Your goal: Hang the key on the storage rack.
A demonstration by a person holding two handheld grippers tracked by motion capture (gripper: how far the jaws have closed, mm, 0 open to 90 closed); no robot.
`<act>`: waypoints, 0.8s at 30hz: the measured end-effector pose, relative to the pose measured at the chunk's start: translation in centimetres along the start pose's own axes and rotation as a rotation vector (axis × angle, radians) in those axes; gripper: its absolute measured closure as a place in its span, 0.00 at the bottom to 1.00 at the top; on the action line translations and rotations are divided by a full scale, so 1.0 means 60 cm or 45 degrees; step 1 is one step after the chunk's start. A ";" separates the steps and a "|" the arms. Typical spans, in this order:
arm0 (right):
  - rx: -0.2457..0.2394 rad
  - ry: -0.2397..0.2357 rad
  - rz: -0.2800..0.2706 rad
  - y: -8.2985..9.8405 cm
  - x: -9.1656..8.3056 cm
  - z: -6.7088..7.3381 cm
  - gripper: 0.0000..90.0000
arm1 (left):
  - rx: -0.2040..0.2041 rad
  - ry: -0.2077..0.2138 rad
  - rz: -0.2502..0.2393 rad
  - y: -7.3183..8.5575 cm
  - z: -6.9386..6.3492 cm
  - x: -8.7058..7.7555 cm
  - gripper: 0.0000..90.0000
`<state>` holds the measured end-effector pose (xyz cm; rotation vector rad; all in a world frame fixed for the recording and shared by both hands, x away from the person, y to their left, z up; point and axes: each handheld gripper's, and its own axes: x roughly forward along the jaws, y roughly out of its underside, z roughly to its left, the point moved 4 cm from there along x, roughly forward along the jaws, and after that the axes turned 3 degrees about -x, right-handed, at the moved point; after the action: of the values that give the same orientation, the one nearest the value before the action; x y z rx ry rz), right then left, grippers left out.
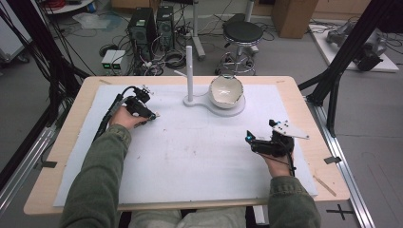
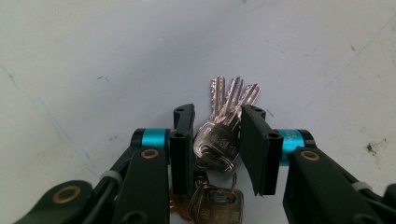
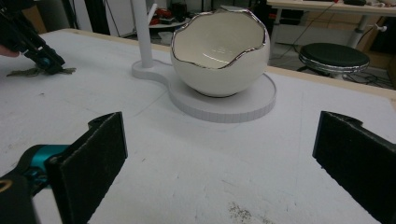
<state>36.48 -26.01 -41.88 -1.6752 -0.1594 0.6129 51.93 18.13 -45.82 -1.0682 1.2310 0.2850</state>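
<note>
The left tool is down on the white mat at the far left of the bench, its jaws nearly closed around a bunch of keys. In the left gripper view, 3 silver key blades fan out past the jaw tips and the heads and ring sit between the pads; a brass-coloured key lies lower, under the jaws. The pads seem to touch the key heads, though whether they grip firmly is hard to tell.

The right tool rests at the right side of the mat with its jaws spread wide and nothing between them. Ahead of it stands a white eggshell-shaped bowl with a silver rim, on a round white base joined to an upright white post.
</note>
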 end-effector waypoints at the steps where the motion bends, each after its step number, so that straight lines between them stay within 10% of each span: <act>1: 0.000 0.000 0.000 0.000 0.000 0.000 0.02 | 0.000 0.000 0.000 0.000 0.000 0.000 0.73; 21: 0.004 -0.001 0.006 0.000 -0.001 0.001 0.02 | 0.035 -0.025 -0.028 -0.005 -0.008 -0.020 0.76; 24: 0.003 -0.002 0.004 0.000 -0.001 0.001 0.02 | 0.023 0.015 -0.088 -0.009 -0.010 -0.036 0.98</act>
<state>36.40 -25.99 -41.88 -1.6733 -0.1575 0.6165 51.14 18.15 -43.65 -1.0963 1.2025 0.2143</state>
